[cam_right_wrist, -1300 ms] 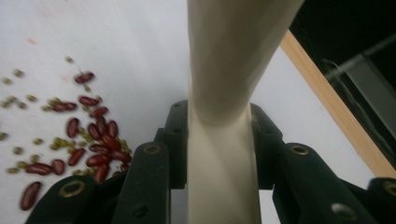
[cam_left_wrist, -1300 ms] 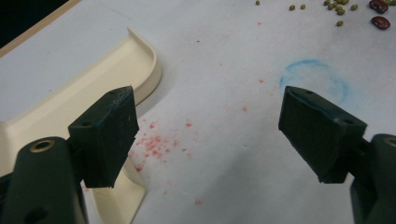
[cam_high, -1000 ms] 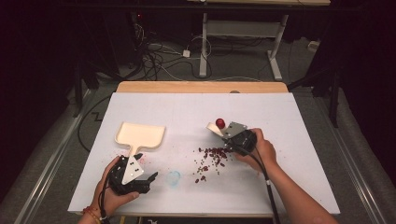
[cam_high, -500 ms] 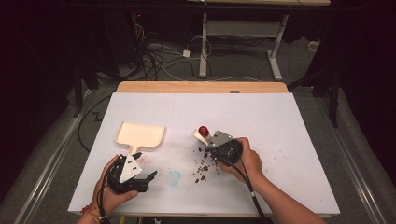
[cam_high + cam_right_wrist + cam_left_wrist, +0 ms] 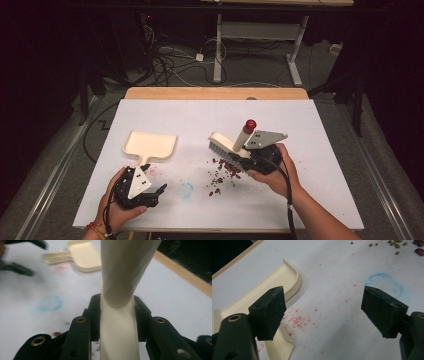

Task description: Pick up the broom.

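Now right hand-held gripper (image 5: 250,152) clamped on brush (image 5: 231,145) handle, bristles above beans (image 5: 222,172).

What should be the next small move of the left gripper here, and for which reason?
Probably the left gripper should close on the dustpan handle. Its jaws stand open beside that handle in the left gripper view, holding nothing, while the right gripper already clamps the brush above the scattered beans. The beans need a pan to be swept into.
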Motion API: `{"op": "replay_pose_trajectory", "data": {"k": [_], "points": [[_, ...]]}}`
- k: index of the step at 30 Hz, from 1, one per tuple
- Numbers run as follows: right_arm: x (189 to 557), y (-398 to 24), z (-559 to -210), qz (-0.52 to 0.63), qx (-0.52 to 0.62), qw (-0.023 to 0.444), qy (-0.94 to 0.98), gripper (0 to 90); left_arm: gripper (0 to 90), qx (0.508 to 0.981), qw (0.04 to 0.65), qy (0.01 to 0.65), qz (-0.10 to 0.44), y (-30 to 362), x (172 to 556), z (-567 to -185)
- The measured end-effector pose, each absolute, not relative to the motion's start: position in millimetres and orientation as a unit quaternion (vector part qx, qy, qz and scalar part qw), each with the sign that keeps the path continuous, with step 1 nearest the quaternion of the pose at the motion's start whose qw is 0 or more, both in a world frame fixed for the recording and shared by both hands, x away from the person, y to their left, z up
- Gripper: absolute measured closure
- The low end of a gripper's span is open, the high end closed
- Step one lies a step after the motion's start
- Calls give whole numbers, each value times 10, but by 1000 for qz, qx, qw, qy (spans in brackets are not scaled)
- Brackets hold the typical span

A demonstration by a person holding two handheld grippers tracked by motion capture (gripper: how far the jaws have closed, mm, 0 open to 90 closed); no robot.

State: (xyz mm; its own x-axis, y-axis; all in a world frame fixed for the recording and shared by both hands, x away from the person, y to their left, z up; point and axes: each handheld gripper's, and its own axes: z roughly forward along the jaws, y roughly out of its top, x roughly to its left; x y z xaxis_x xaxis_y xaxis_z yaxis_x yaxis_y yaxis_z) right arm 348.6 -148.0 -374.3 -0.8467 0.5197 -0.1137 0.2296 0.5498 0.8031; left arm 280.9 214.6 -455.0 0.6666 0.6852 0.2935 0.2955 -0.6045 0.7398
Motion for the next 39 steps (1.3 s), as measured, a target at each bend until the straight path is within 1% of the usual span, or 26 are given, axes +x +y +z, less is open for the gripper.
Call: {"op": "replay_pose_trajectory", "data": {"k": [3, 4, 5, 10, 15, 20, 21, 23, 25, 28, 32, 35, 39], "points": [[3340, -1421, -3774, 429, 197, 139, 871, 674, 193, 844, 342, 290, 293, 2160, 2798, -4541], [3340, -1421, -3774, 429, 197, 139, 871, 674, 193, 843, 341, 291, 296, 2167, 2795, -4538], [3252, -1367, -3813, 430, 184, 118, 876, 674, 192, 842, 340, 292, 301, 2177, 2791, -4533], [3037, -1145, -3956, 427, 156, 77, 887, 674, 188, 825, 351, 308, 318, 2277, 2765, -4482], [2933, -948, -4110, 422, 139, 35, 895, 674, 188, 818, 357, 315, 324, 2327, 2773, -4461], [2970, -894, -4223, 408, 147, 36, 900, 674, 187, 821, 354, 312, 321, 2312, 2780, -4470], [3028, -903, -4245, 409, 159, 46, 897, 674, 188, 822, 353, 312, 320, 2310, 2782, -4473], [3062, -914, -4254, 410, 172, 49, 894, 674, 187, 823, 353, 312, 318, 2308, 2783, -4476], [3174, -972, -4287, 412, 194, 59, 888, 673, 188, 825, 350, 311, 317, 2304, 2784, -4478], [3235, -1008, -4316, 416, 210, 54, 883, 672, 188, 826, 348, 309, 317, 2294, 2784, -4485], [3319, -1060, -4330, 413, 234, 66, 878, 670, 188, 829, 346, 311, 311, 2286, 2784, -4490], [3387, -1134, -4307, 410, 256, 89, 871, 671, 188, 830, 346, 309, 309, 2281, 2785, -4495], [3478, -1216, -4314, 408, 280, 99, 863, 670, 187, 832, 344, 307, 308, 2277, 2784, -4497]]}}
